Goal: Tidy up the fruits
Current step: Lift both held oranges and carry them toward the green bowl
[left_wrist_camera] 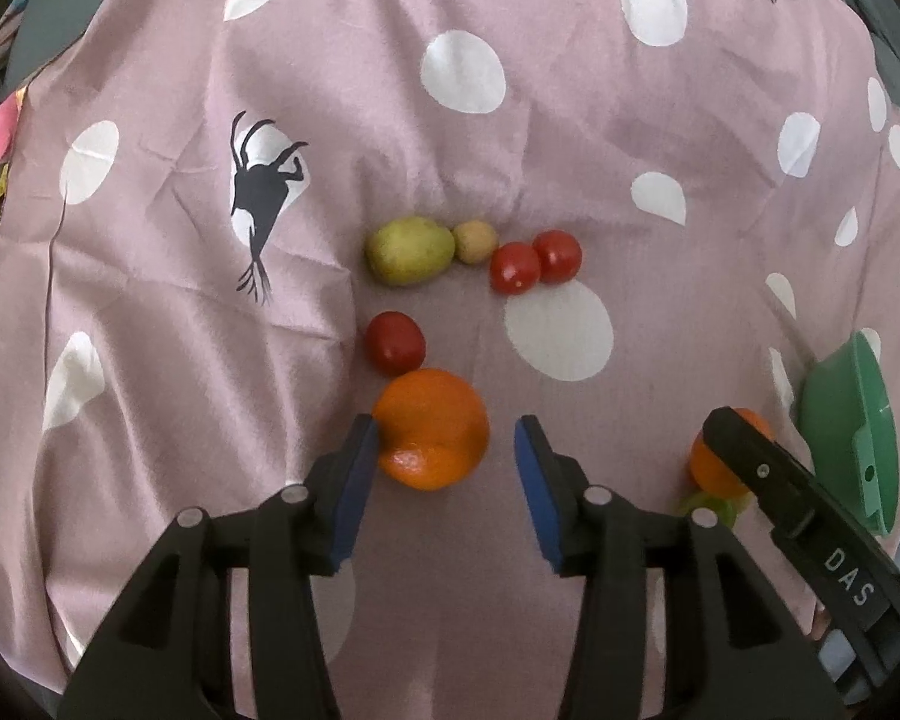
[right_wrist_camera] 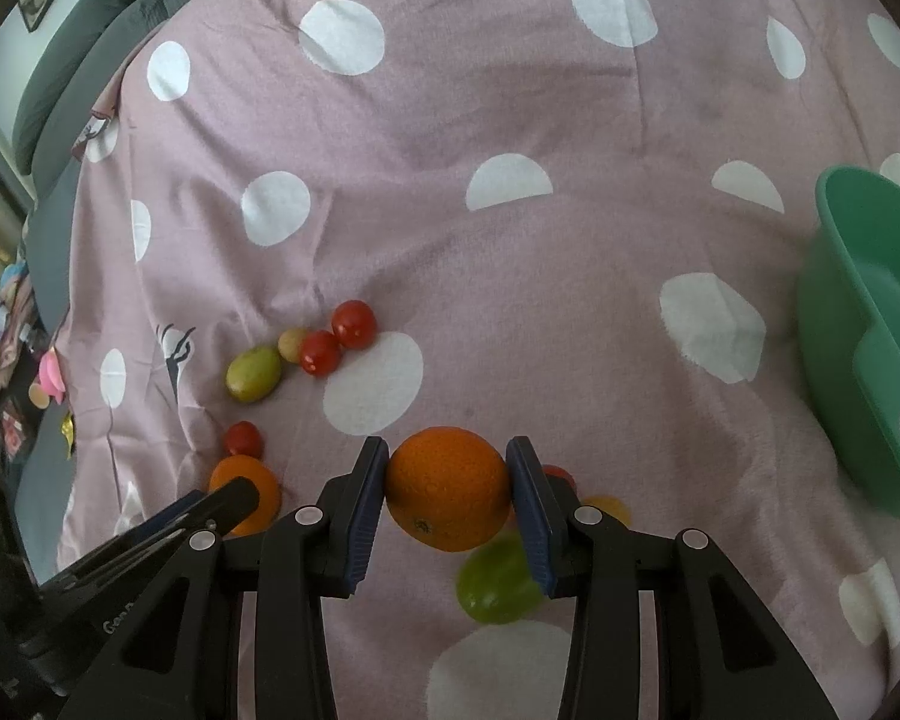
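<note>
Two oranges, one per gripper, on a spotted pink bedsheet [left_wrist_camera: 570, 120].

Right gripper [right_wrist_camera: 447, 483] with jaws pinching an orange [right_wrist_camera: 448, 487], both blue pads flat against its sides, raised over a green fruit [right_wrist_camera: 495, 585] on the sheet. Left gripper [left_wrist_camera: 444, 456] with jaws spread around a second orange [left_wrist_camera: 431, 437]: left pad touching the peel, right pad apart from it. Just beyond that orange, touching it, a red tomato [left_wrist_camera: 395, 342]. Farther back, in a row: a green-yellow fruit [left_wrist_camera: 410, 250], a smaller yellowish one [left_wrist_camera: 476, 241], two red tomatoes [left_wrist_camera: 514, 267] side by side. Off to the right, a green plastic bowl [right_wrist_camera: 858, 324] tipped on the sheet.
</note>
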The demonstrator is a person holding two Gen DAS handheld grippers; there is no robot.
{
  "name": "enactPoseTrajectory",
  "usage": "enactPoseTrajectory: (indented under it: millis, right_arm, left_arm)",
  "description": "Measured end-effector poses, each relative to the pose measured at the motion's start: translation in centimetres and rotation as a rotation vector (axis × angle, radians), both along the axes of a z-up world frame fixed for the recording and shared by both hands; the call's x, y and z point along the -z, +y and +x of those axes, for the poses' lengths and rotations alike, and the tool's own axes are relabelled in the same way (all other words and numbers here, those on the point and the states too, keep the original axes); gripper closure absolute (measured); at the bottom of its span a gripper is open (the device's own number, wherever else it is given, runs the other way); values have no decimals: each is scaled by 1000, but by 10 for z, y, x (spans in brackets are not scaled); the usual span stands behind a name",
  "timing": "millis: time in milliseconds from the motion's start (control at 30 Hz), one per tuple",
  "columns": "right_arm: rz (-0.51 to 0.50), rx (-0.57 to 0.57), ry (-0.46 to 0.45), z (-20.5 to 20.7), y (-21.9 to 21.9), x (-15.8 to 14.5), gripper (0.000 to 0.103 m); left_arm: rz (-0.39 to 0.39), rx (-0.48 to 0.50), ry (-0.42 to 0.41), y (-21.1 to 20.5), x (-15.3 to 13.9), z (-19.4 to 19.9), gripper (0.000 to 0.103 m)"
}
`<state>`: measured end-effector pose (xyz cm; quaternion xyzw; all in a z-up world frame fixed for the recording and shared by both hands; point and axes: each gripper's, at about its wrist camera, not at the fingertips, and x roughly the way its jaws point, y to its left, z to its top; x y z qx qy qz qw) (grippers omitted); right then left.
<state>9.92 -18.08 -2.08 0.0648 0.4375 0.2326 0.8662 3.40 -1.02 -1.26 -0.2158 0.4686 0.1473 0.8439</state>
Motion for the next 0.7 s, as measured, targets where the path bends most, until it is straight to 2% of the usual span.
enactPoseTrajectory:
  millis: [167,300,433,467,533,600,700]
  right_arm:
    - [-2,-1,7,1,0,0,61]
    - [1,-3,8,1,1,1,61]
    - [4,-6,16,1,1,3,61]
    - [4,-5,20,1,1,3,61]
    - [2,-4,25,2,1,5,61]
    - [2,-1,28,2,0,5,61]
    - [0,2,28,3,0,6,61]
  left_arm:
    - [17,-1,31,3,6,5,50]
    - [10,-20,30,8,9,11,50]
    - [45,1,32,5,12,23,51]
    - [43,13,42,3,14,26,52]
    - [-12,29,77,3,27,34,53]
    - [31,30,68,-1,27,36,57]
    - [57,27,61,-3,27,39,58]
